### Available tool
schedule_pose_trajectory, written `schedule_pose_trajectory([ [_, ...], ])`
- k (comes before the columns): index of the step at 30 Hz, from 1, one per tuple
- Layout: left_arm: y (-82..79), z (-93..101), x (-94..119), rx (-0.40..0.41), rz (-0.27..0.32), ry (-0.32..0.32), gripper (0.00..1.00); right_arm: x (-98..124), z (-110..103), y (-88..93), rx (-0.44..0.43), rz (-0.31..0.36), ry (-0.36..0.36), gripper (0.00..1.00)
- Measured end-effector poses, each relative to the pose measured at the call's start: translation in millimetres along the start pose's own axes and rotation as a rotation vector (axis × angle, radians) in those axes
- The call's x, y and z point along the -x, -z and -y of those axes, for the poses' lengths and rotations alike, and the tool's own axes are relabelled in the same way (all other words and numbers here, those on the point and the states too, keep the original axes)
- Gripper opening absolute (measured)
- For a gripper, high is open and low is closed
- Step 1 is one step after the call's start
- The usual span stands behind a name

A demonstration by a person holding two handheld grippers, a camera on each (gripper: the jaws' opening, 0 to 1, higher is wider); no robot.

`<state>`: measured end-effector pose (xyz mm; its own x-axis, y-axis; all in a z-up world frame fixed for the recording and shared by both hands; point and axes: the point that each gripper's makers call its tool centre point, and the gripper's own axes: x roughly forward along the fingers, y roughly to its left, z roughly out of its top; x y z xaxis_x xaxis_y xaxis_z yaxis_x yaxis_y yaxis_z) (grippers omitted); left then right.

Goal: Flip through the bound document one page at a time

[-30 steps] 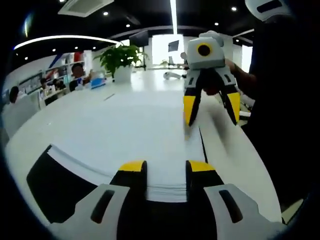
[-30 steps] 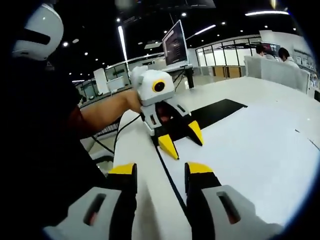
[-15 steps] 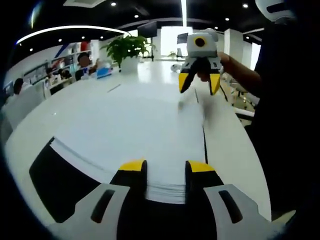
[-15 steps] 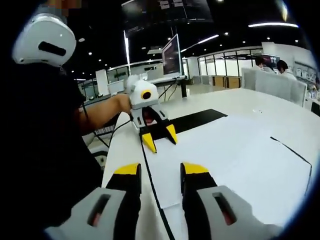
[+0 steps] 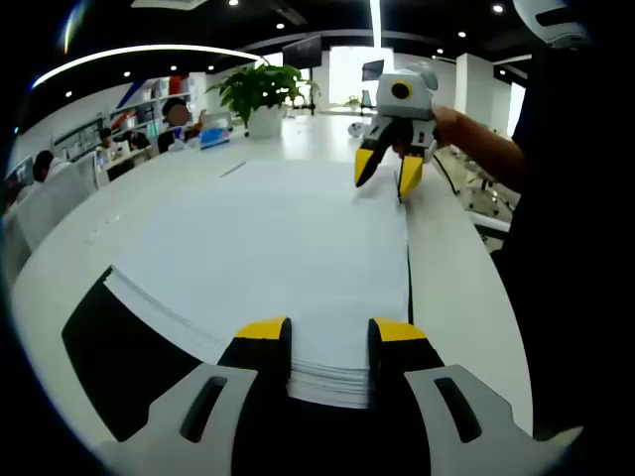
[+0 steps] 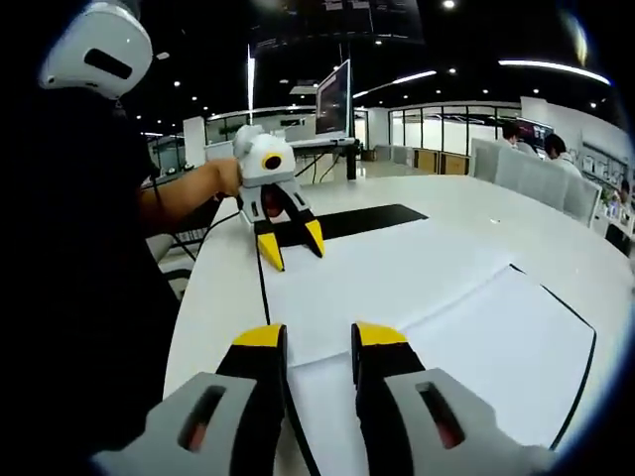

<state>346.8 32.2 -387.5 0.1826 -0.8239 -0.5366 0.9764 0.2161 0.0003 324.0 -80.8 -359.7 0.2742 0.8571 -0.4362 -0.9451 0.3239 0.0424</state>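
Observation:
The bound document (image 5: 268, 238) is a thick white stack lying open on the white table, with a black spine line (image 5: 409, 288) along its right side. My left gripper (image 5: 331, 332) is open, its yellow tips straddling the stack's near edge. In the right gripper view it (image 6: 292, 246) stands tips-down on the far part of the document (image 6: 397, 278). My right gripper (image 6: 319, 337) is open with its jaws drawn fairly close, at the near corner, where a sheet's edge (image 6: 496, 347) runs off diagonally. In the left gripper view it (image 5: 386, 174) touches the far right corner.
A black mat (image 5: 109, 367) lies under the stack and also shows as a black mat (image 6: 347, 220) behind the left gripper. A potted plant (image 5: 260, 94) stands far down the table (image 5: 60, 278). A monitor (image 6: 332, 99) sits beyond. The person's dark body borders the table.
The right gripper has moved away along the spine to the document's far corner and its jaws have narrowed. In its view a sheet edge now shows. The left gripper stays put.

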Motion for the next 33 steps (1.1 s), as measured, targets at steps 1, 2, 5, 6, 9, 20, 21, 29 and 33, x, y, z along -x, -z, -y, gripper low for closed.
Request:
schedule_pose_trajectory([
  [1,-0.2,0.4,0,0.004,0.000,-0.009,0.33,-1,-1,1.1,0.012,-0.003,0.002,0.26],
  [2,-0.3,0.2,0,0.009,0.001,-0.018,0.33,-1,-1,1.4,0.015,-0.002,0.003,0.26],
  [5,-0.2,0.2,0,0.032,0.001,-0.045,0.33,-2,-1,-2.4,-0.001,0.030,0.010,0.26],
  [6,-0.2,-0.1,0,0.038,-0.001,-0.051,0.33,-2,0,-2.6,-0.005,0.033,0.014,0.26],
  [9,-0.7,-0.3,0,0.052,-0.009,-0.072,0.33,-2,2,-1.9,-0.010,0.038,0.033,0.26],
  [20,0.5,-0.2,0,0.072,-0.019,-0.105,0.33,1,-4,-0.4,0.033,0.056,0.029,0.20],
  [21,0.5,-0.1,0,0.071,-0.020,-0.105,0.33,-1,-4,4.8,0.039,0.031,0.026,0.20],
  [29,0.7,0.5,0,0.070,-0.025,-0.107,0.32,-5,-5,8.0,0.034,0.039,0.015,0.14],
  [33,0.7,0.9,0,0.071,-0.021,-0.109,0.31,-6,-5,9.2,0.029,0.045,0.018,0.14],
])
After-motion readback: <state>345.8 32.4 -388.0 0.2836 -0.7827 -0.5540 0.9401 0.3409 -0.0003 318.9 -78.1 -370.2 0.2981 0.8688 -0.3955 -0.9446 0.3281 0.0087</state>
